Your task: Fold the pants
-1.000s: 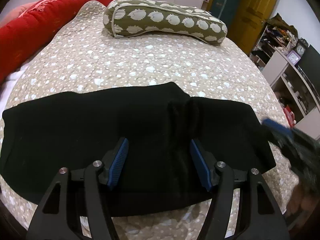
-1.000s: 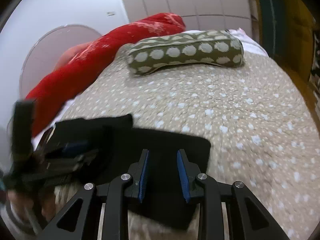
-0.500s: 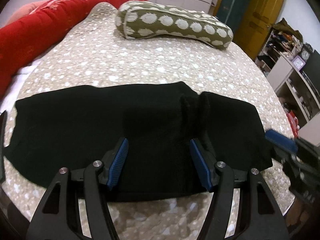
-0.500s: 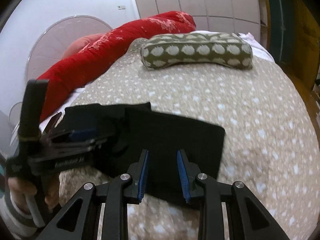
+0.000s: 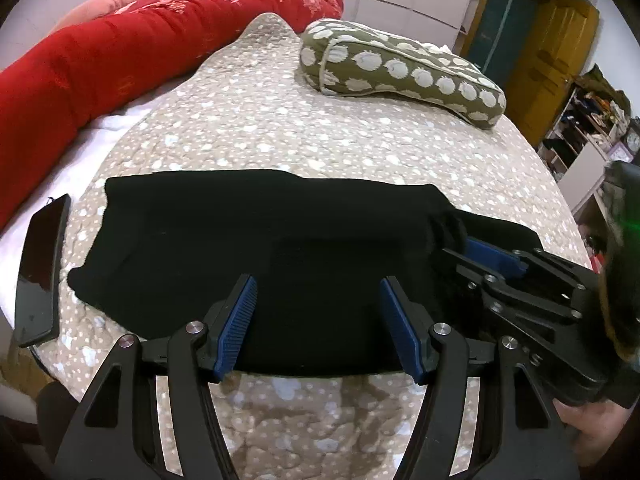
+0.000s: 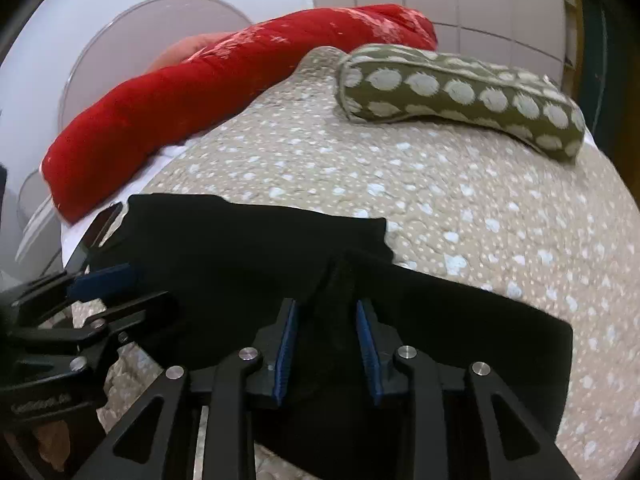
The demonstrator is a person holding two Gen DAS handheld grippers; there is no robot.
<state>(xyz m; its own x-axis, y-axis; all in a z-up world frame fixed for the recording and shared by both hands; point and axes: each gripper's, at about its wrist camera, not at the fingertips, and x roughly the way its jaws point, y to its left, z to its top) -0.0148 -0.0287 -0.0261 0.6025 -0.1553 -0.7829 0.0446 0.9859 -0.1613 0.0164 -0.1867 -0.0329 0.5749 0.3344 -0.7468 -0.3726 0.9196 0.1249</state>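
Black pants (image 5: 248,232) lie folded in a long strip across the near part of the bed, also in the right wrist view (image 6: 240,248). My left gripper (image 5: 318,320) is open over the strip's near edge, holding nothing. My right gripper (image 6: 327,322) has its jaws close together around a raised fold of the pants at the strip's right part. It shows from the side in the left wrist view (image 5: 492,260). The left gripper also shows at the left of the right wrist view (image 6: 100,276).
A beige dotted quilt (image 5: 320,136) covers the bed. An olive bolster pillow (image 5: 400,76) lies at the far end, a red blanket roll (image 5: 120,48) along the left. A black phone (image 5: 40,268) lies left of the pants. Shelves (image 5: 584,136) stand at right.
The right gripper moved left along the pants to a raised fold near the middle. The left gripper shifted left and back; the phone came into view.
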